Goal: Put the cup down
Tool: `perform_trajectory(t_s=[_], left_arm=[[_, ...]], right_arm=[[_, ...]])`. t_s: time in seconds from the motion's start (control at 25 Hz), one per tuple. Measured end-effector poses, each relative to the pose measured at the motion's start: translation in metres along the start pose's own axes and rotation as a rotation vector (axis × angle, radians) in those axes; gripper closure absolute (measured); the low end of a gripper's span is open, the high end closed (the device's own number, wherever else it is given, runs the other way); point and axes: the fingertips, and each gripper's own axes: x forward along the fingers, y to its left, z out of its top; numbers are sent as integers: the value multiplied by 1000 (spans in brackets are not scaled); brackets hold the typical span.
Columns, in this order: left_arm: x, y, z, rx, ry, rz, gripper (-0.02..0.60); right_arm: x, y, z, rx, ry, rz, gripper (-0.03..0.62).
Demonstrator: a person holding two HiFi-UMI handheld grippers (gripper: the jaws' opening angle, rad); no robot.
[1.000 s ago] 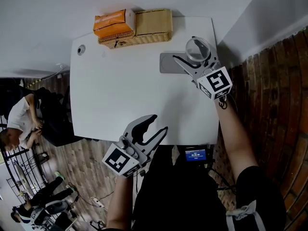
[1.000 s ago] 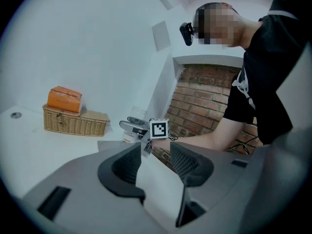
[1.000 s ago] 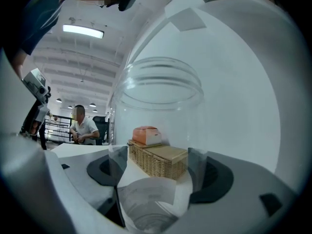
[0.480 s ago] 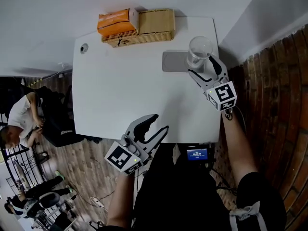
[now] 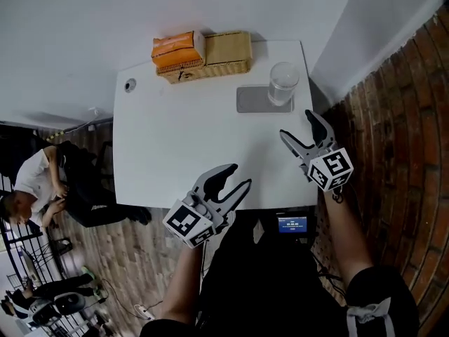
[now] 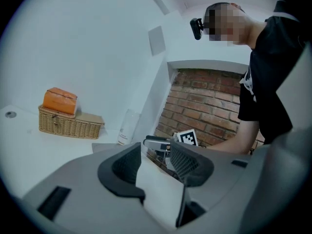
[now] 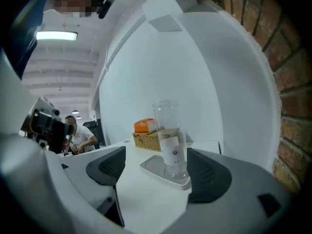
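Note:
A clear cup (image 5: 283,83) stands upright on the right end of a flat grey tray (image 5: 251,100) at the far right of the white table (image 5: 175,139). My right gripper (image 5: 298,126) is open and empty, a short way on the near side of the cup and apart from it. In the right gripper view the cup (image 7: 170,135) stands on the tray (image 7: 155,168) just beyond the spread jaws of my right gripper (image 7: 157,172). My left gripper (image 5: 236,177) hangs open and empty over the table's near edge. The left gripper view shows the cup (image 6: 127,127) far ahead of my left gripper (image 6: 156,162).
A wicker basket (image 5: 226,55) with an orange packet (image 5: 178,49) on its left end sits at the table's back edge. A small round fitting (image 5: 130,85) is at the back left corner. A brick wall (image 5: 393,118) runs along the right. A person (image 5: 35,181) sits beyond the table's left side.
My right gripper has let go of the cup on the tray and drawn back toward the near edge. The left gripper has stayed near the front edge.

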Motion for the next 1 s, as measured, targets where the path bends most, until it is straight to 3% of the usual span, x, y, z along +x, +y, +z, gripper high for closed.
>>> perform_trajectory(t_s=[0.2,0.36,0.56,0.72,1.0], left_arm=[[-3,-6,3,23,-16,-20,388],[-3,-14,5,43,-25,-43,388],[0,-23,17,68,-51,-72,388],[7,-28,29,100,-74,-95,390],[5,-31,51,119,-139,-95,443]], right_arm=[[-21,14,30,60,-46,-28,194],[-35,38,46,76,-47,0,241],[-49,78,65,60,-49,68,379],[-60,88,86,66,-90,82,544],[-72,117,99,27,-66,192,579]])
